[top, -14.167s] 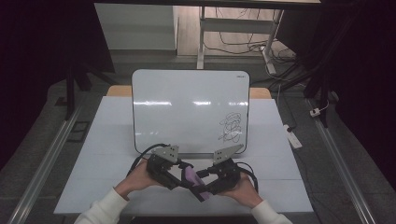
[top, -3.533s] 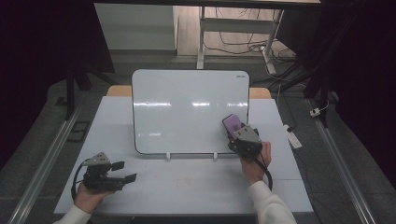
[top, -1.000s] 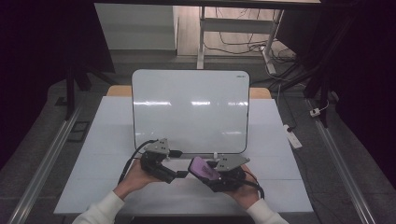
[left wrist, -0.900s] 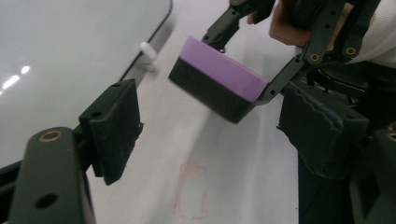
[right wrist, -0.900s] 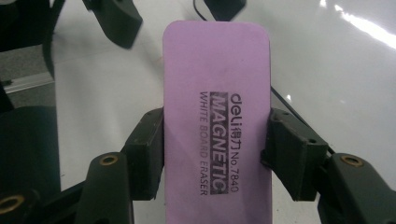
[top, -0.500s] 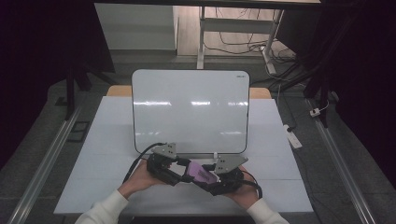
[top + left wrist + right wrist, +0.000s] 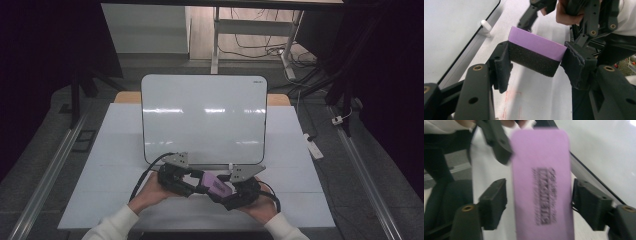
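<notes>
A purple eraser (image 7: 215, 184) with a black felt underside hangs above the table's front edge, between my two grippers. My left gripper (image 7: 199, 186) has just been closing and is shut on it. In the left gripper view both pads press the ends of the eraser (image 7: 535, 53) inside that gripper (image 7: 536, 67). My right gripper (image 7: 229, 193) has just been opening. In the right gripper view its jaws stand clear of the eraser (image 7: 541, 185) on both sides, with the eraser still between them in the right gripper (image 7: 539, 205).
A clean whiteboard (image 7: 204, 120) stands propped at the middle of the white table (image 7: 300, 190), just beyond both hands. One of its white feet (image 7: 485, 26) is close to the left gripper. A power strip (image 7: 314, 146) lies on the floor at the right.
The left gripper has come up to the eraser and shut on it, while the right gripper's jaws have spread off it. The scribble seen on the board much earlier is gone.
</notes>
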The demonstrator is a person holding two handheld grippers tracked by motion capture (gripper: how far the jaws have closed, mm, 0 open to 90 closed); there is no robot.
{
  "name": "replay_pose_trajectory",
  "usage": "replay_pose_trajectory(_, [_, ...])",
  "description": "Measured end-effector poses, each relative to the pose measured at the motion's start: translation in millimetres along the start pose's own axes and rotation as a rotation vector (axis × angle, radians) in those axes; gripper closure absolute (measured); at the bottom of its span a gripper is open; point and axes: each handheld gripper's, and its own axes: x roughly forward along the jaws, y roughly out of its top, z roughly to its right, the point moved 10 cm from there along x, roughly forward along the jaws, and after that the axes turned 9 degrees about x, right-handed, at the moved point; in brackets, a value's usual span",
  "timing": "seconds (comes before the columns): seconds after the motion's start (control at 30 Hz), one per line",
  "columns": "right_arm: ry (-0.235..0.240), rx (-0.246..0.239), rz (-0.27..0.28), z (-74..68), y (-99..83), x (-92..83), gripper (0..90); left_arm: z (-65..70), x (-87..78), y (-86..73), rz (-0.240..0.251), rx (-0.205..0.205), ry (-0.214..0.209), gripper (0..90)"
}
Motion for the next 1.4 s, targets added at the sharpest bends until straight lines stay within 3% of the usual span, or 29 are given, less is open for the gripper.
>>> replay_pose_trajectory(0.13, [-0.003,0.046,0.011,8.6,-2.2,-3.6,28.5,-5.1,-3.8,0.4,0.008,-0.02,0.035,42.0])
replay_pose_trajectory(0.3, [-0.089,0.024,0.069,13.3,6.6,-13.8,30.1,-18.3,-7.3,-0.6,0.024,-0.101,0.096,42.1])
replay_pose_trajectory(0.47, [-0.239,-0.058,0.086,13.7,11.1,-17.0,34.9,-30.2,-8.8,-1.5,0.034,-0.177,0.148,42.2])
replay_pose_trajectory(0.57, [-0.309,-0.103,0.082,11.6,12.3,-14.2,37.5,-34.4,-8.2,0.1,0.051,-0.218,0.149,42.2])
replay_pose_trajectory(0.73, [-0.384,-0.169,0.064,9.8,11.9,-6.9,40.5,-36.9,-5.2,3.2,0.076,-0.273,0.133,42.2])
replay_pose_trajectory(0.97, [-0.522,-0.277,0.026,12.3,10.7,-1.1,48.9,-30.1,-0.9,11.0,0.101,-0.286,0.087,42.1])
replay_pose_trajectory(1.03, [-0.579,-0.321,0.009,14.1,10.4,-0.8,53.0,-29.3,0.2,11.4,0.097,-0.286,0.092,42.1])
replay_pose_trajectory(1.2, [-0.656,-0.399,-0.02,13.8,9.9,-3.0,60.7,-29.6,0.4,12.1,0.111,-0.293,0.09,41.7])
replay_pose_trajectory(1.27, [-0.662,-0.401,-0.012,14.9,10.9,-5.0,62.7,-30.5,-0.6,12.1,0.117,-0.288,0.103,41.7])
replay_pose_trajectory(1.4, [-0.672,-0.36,0.024,21.8,14.8,-14.0,63.4,-34.9,-8.0,11.1,0.13,-0.282,0.162,31.6])
